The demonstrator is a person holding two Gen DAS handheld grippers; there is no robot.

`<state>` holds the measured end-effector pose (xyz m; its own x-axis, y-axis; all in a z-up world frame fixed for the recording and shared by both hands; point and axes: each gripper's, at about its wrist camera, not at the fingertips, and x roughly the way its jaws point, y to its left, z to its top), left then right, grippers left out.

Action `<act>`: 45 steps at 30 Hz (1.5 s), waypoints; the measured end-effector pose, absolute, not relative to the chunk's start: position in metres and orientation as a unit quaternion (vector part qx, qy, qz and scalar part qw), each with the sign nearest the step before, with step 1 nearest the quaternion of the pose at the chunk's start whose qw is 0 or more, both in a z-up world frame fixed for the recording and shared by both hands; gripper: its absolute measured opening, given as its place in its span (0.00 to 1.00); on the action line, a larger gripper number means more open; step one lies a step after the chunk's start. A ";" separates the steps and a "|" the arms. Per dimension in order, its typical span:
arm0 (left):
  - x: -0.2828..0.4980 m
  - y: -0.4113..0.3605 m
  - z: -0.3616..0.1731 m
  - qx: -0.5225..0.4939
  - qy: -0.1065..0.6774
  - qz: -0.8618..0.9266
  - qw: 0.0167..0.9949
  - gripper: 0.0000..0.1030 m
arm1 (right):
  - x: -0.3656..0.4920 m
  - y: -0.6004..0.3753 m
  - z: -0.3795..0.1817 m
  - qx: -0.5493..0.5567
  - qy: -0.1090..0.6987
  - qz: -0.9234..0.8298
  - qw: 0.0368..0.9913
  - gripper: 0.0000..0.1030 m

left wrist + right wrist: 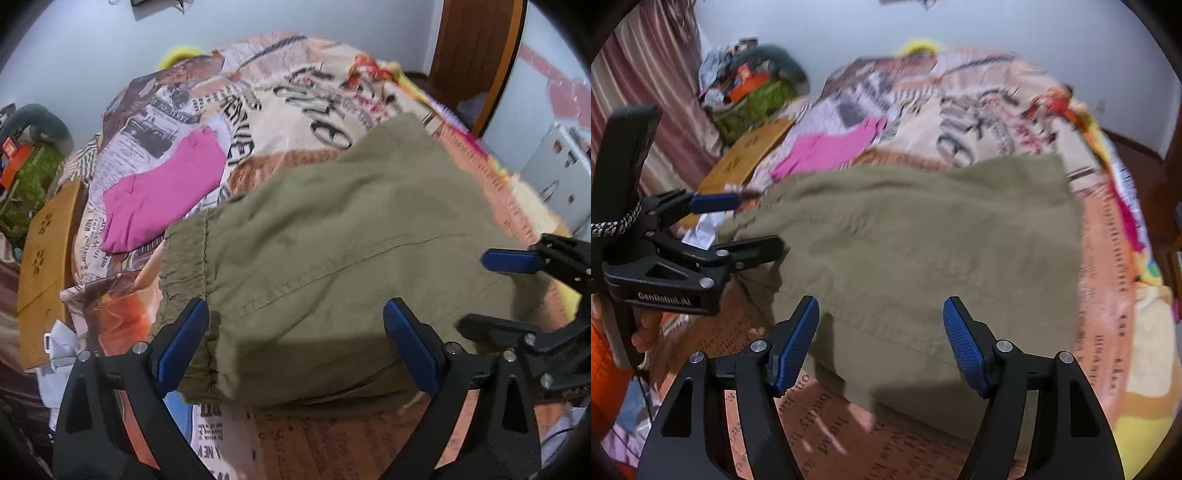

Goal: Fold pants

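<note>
The olive-green pants (332, 236) lie in a folded, roughly rectangular pad on the printed bedspread (295, 96), near its front edge; both grippers hang over the pants' near edge and neither holds cloth, so a fold looks just laid down and let go. The left gripper (295, 343) has its blue-padded fingers spread wide, straddling the near edge beside the gathered elastic cuff (184, 258); the right gripper (881, 339) stands moderately open, pads clear of the fabric. The next move probably calls for pinching the cuff end or the opposite end and carrying it across the pad for a further fold, or else pressing the pad flat; which, I cannot tell. The pants are a matte woven cotton-like cloth with raised stitched seams and a puckered cuff, soft enough to slump; the bedspread is a plush fabric with newspaper print. A pink garment (162, 195), smooth and flat, lies beyond the pants' cuff end.
</note>
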<state>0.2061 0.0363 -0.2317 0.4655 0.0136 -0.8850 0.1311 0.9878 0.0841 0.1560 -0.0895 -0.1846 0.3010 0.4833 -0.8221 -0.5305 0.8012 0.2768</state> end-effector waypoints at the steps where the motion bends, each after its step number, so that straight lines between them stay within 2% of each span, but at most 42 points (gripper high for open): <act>1: 0.207 0.037 -0.237 0.074 0.519 -0.031 0.851 0.96 | 0.156 -0.088 -0.188 -0.027 0.507 0.315 0.802 0.65; 5: 0.206 0.050 -0.245 0.047 0.522 -0.031 0.851 0.99 | 0.150 -0.091 -0.190 -0.031 0.504 0.323 0.800 0.72; 25: 0.181 0.110 -0.247 0.006 0.515 0.042 0.856 1.00 | 0.136 -0.196 -0.199 0.067 0.520 0.224 0.821 0.72; 27: 0.181 0.111 -0.249 0.000 0.517 0.043 0.855 1.00 | 0.134 -0.207 -0.202 0.088 0.525 0.223 0.817 0.75; 32: 0.182 0.111 -0.248 -0.001 0.524 0.044 0.851 1.00 | 0.130 -0.212 -0.206 0.113 0.528 0.224 0.811 0.76; 37: 0.187 0.111 -0.237 0.006 0.526 0.048 0.849 0.99 | 0.135 -0.206 -0.186 0.083 0.506 0.226 0.828 0.76; 45: 0.207 0.116 -0.192 0.002 0.477 0.050 0.878 0.99 | 0.155 -0.208 -0.143 0.067 0.451 0.234 0.859 0.76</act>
<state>0.2066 0.1163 -0.1923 0.5405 0.0892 -0.8366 -0.0861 0.9950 0.0505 0.1552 -0.2080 -0.1434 0.4842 0.4617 -0.7432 -0.3410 0.8818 0.3257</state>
